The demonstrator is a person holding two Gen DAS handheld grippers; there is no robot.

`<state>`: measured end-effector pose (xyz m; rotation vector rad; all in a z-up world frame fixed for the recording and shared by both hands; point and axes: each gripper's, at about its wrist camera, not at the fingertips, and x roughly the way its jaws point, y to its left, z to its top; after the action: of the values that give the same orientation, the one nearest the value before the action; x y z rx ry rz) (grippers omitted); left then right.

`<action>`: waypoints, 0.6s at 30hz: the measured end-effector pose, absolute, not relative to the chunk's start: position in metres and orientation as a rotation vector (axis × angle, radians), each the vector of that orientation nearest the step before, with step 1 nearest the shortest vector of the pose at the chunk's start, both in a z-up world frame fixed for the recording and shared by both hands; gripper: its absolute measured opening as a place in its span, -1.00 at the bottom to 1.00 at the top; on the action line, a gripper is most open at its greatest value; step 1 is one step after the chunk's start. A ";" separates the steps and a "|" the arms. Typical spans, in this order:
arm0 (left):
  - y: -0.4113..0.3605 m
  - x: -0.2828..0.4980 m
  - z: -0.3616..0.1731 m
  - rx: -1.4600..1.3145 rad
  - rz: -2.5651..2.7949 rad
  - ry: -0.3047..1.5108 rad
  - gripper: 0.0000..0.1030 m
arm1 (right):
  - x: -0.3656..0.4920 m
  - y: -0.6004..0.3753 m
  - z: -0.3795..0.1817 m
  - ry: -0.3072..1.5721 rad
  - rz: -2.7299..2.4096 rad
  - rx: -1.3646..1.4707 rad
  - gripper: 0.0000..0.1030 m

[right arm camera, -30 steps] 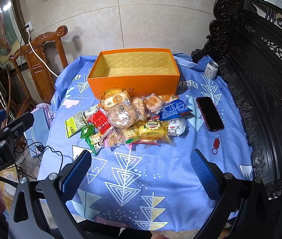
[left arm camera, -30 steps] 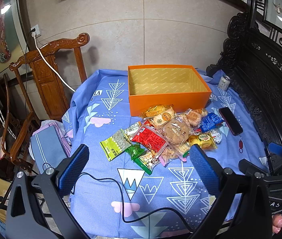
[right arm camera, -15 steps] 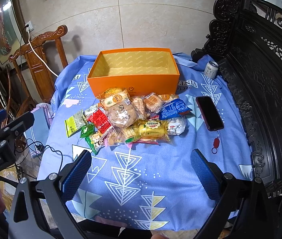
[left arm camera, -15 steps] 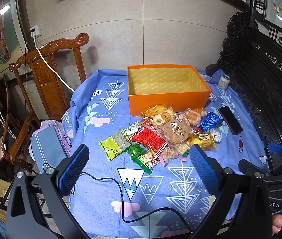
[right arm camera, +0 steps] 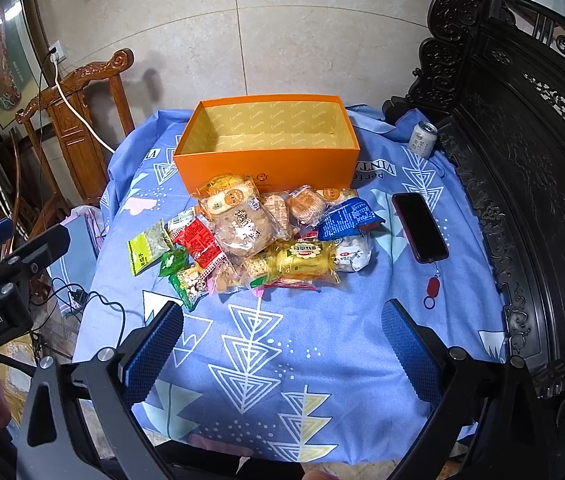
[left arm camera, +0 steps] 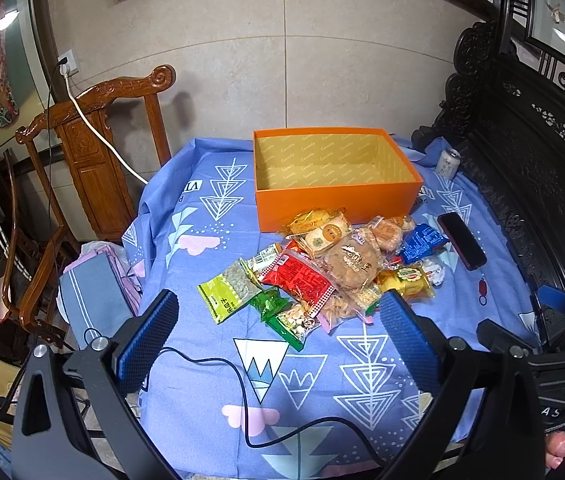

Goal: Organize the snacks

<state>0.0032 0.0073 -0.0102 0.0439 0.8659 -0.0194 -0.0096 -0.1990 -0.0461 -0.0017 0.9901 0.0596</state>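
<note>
In the left wrist view the left tool [left arm camera: 280,326] hangs at the bottom of the frame with its jaws spread wide and empty, while the snack pile [left arm camera: 334,266] lies at centre on the blue-clothed bench [left arm camera: 210,364], just below the empty orange box [left arm camera: 338,196]. In the right wrist view the right tool [right arm camera: 282,340] is likewise wide apart and empty at the bottom, the snack pile [right arm camera: 258,236] sits at centre touching the orange box [right arm camera: 266,168], and a phone [right arm camera: 418,226] lies to its right.

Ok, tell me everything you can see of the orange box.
The orange box is a rectangular, lidless box that looks like cardboard, with a yellow printed lining and a small logo on its near wall. It stands upright and empty on the blue patterned tablecloth, at the far side of the table. The snack pile lies against its near wall.
</note>
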 end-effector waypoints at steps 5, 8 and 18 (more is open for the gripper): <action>0.007 0.003 -0.010 0.045 -0.020 0.867 0.92 | -0.008 -0.198 -0.046 0.993 0.060 -0.002 0.93; 0.007 0.003 -0.010 0.044 -0.020 0.866 0.92 | -0.010 -0.197 -0.048 0.991 0.059 -0.003 0.93; 0.015 0.002 -0.012 0.007 -0.035 0.842 0.92 | -0.007 -0.199 -0.047 0.975 0.063 -0.007 0.93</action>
<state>0.0020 0.0145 -0.0123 0.0070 0.8417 -0.0352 -0.0066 -0.1993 -0.0472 -0.0073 0.9749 0.0627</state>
